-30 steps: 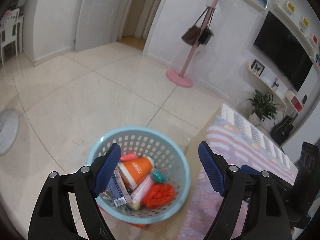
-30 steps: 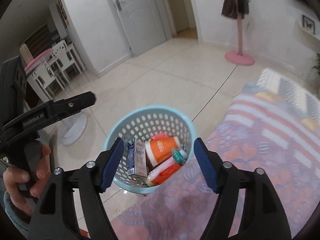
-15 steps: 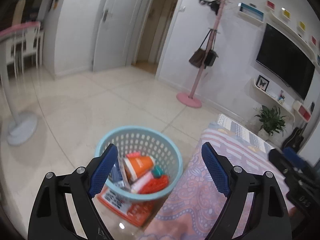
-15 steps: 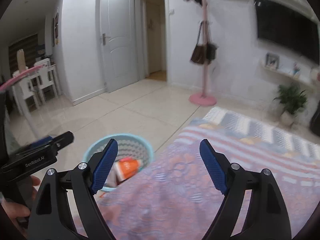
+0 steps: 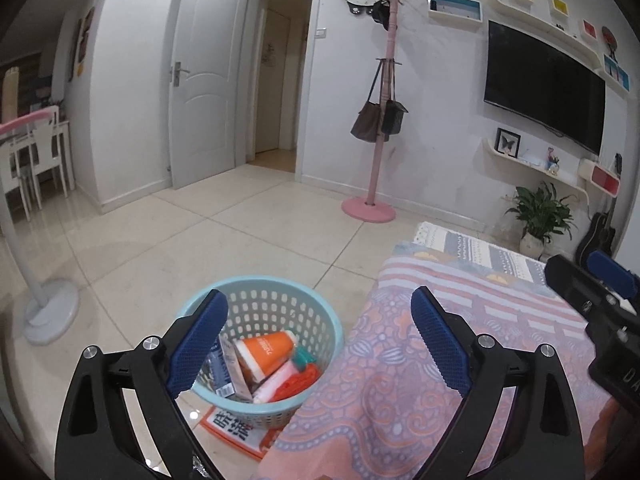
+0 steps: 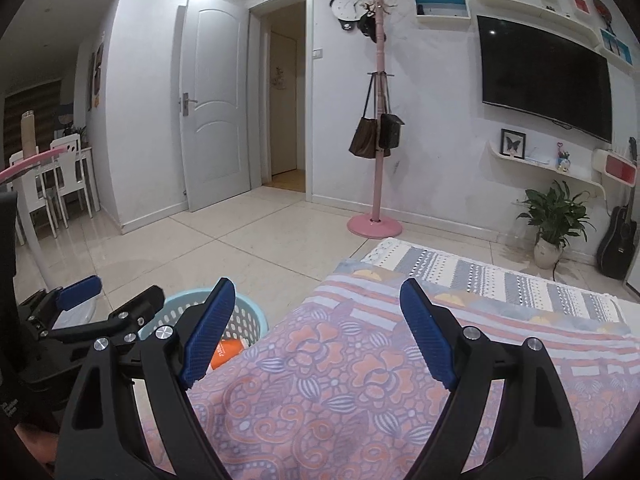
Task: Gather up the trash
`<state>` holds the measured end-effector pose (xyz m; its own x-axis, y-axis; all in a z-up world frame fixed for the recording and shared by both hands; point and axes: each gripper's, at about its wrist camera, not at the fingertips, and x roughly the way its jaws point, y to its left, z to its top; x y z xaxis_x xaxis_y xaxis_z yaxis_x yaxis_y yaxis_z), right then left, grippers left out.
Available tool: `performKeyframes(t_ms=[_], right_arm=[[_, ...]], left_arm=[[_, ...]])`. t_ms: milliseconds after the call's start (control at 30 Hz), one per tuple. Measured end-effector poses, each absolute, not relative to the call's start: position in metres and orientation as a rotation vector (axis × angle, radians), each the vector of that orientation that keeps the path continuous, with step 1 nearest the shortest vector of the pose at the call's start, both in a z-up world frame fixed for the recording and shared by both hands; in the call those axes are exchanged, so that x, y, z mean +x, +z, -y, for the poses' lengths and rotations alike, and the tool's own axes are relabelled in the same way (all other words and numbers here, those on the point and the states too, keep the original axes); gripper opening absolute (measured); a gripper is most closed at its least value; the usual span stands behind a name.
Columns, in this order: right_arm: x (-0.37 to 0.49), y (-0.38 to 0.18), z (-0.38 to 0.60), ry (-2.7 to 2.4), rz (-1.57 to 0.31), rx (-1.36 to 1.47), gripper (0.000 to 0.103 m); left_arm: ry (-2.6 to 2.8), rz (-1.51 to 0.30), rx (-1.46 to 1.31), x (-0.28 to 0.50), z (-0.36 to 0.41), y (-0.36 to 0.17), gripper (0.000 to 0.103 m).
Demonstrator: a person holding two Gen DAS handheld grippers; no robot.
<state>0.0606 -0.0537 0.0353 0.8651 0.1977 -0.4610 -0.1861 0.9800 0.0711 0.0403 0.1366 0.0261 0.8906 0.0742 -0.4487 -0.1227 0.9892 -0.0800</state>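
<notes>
A light blue plastic basket [image 5: 276,292] stands on the floor beside a table covered with a patterned cloth [image 5: 440,364]. In it lie an orange cup [image 5: 268,354], small boxes [image 5: 224,364], a white and pink tube [image 5: 276,386] and a crumpled red bag [image 5: 300,380]. My left gripper [image 5: 318,304] hangs above and short of the basket, its jaws opening with nothing between them. Over the cloth, my right gripper [image 6: 317,292] stands open and holds nothing. The right wrist view shows the basket [image 6: 250,318] at lower left, partly hidden by a finger, with the left gripper [image 6: 100,304] beside it.
An orange and white leaflet [image 5: 236,428] lies on the floor under the basket. A white fan base [image 5: 48,316] stands left, a pink coat stand [image 5: 370,210] with bags ahead, a potted plant [image 5: 538,220] and a guitar [image 5: 598,232] at right. The tiled floor stretches towards the doors.
Both cameras have tilted up and drawn back from the basket, which now sits lower in each view. The right gripper has shifted right over the cloth. Both pairs of jaws stand wider.
</notes>
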Motion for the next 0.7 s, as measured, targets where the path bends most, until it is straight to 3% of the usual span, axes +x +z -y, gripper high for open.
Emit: performKeyframes(t_ms=[700], right_arm=[[0.0647, 0.0302, 0.0586, 0.207, -0.504, 0.053, 0.08]], left_arm=[[0.146, -0.444, -0.091, 0.0382, -0.1327, 0.0308, 0.093]])
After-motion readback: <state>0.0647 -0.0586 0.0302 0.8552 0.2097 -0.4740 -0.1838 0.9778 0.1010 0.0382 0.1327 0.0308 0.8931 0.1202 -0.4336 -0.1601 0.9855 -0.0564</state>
